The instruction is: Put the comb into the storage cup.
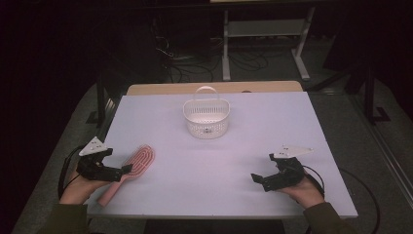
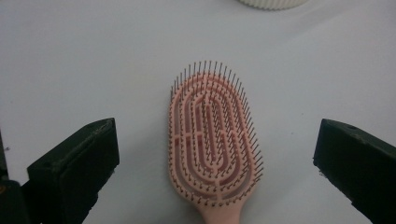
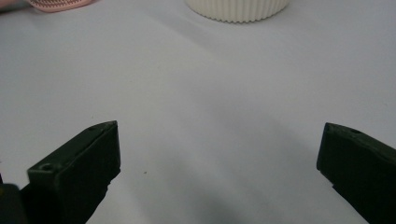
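Note:
A pink hairbrush (image 1: 132, 169) lies bristles up near the table's front left, its handle toward the front edge. My left gripper (image 1: 127, 169) is open and hovers over the handle; in the left gripper view the brush head (image 2: 212, 140) sits between the spread jaws, touching neither. A white slotted basket (image 1: 206, 118) with a loop handle stands at the middle back; its base (image 2: 273, 3) shows at the top edge. My right gripper (image 1: 263, 171) is open at the front right over bare table. In the right gripper view the basket (image 3: 237, 9) and a bit of the brush (image 3: 56, 4) lie far ahead.
The white tabletop (image 1: 214, 161) has free room between the two grippers and around the basket. A wooden strip (image 1: 214, 87) runs along the back edge. Beyond it the dark floor holds cables and a metal frame (image 1: 265, 39).

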The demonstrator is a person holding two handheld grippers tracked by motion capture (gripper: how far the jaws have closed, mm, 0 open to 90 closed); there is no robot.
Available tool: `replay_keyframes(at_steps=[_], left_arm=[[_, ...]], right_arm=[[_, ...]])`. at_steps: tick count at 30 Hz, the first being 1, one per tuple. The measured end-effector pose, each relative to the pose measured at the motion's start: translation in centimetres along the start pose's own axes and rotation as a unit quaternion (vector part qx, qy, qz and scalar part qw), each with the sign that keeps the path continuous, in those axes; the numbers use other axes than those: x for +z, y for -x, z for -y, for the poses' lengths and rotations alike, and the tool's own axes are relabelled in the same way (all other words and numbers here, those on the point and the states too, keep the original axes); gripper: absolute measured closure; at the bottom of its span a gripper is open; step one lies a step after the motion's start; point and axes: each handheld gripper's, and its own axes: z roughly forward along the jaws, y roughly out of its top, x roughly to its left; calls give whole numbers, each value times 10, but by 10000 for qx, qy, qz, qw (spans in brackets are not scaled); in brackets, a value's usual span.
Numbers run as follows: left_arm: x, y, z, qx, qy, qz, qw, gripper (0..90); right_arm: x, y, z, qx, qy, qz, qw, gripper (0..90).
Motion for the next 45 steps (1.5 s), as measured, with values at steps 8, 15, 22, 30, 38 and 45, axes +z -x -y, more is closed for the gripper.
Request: replay_keyframes(at_steps=[8, 15, 22, 30, 38, 45], left_arm=[[4, 1, 2, -72, -253, 31, 9996, 1], [8, 2, 5, -93, -451, -16, 9989, 1], [14, 5, 8, -87, -631, -36, 9980, 1], [16, 7, 17, -130, -772, -26, 9969, 12], [16, 7, 25, -170, -891, -63, 9959, 71], [15, 6, 27, -162, -957, -110, 9952, 159]], right_arm=[[0, 0, 0, -2, -3, -7, 10000, 0], [0, 0, 0, -3, -5, -8, 10000, 0], [0, 0, 0, 2, -5, -3, 10000, 0], [0, 0, 0, -1, -6, -2, 10000, 0], [2, -1, 0, 6, -22, -2, 10000, 0], [2, -1, 0, 13, -27, -6, 10000, 0]])
